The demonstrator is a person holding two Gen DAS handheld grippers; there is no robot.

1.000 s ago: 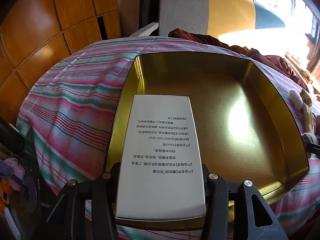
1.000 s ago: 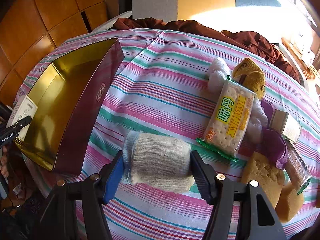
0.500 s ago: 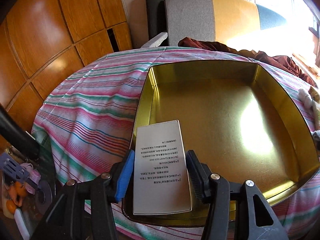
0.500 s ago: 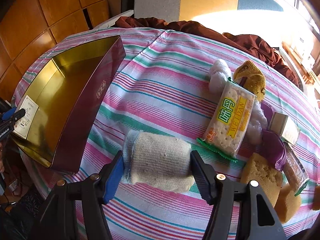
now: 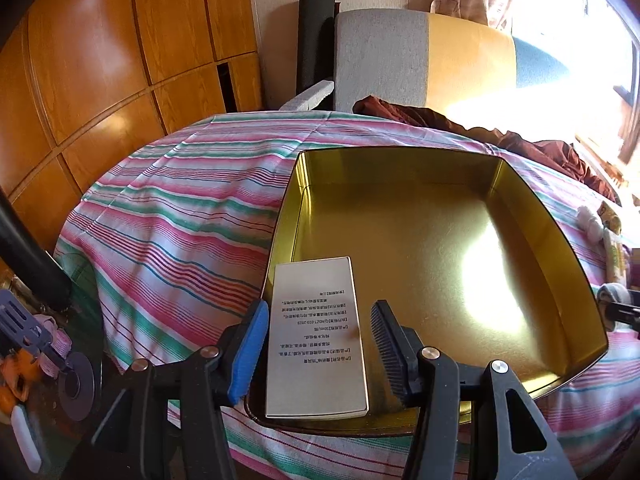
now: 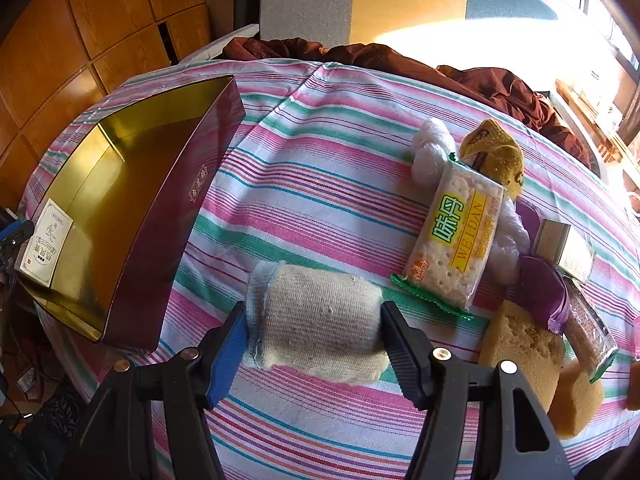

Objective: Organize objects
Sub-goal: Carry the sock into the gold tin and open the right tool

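The white box (image 5: 316, 340) lies flat in the near left corner of the gold-lined tin (image 5: 404, 172), between the fingers of the left gripper (image 5: 316, 344), which stands open with a gap on each side and grips nothing. Its face carries small lines of black Chinese print, too fine to read. The tin is smooth, shiny metal inside and maroon outside.

Right of the tin, on the striped cloth (image 6: 320, 168), the right gripper (image 6: 312, 340) is closed on a knitted off-white sock roll (image 6: 316, 320), soft and cylindrical. Further right of the tin lies a cracker packet (image 6: 456, 236) marked "WEIDAN", then porous tan sponges (image 6: 524, 344).
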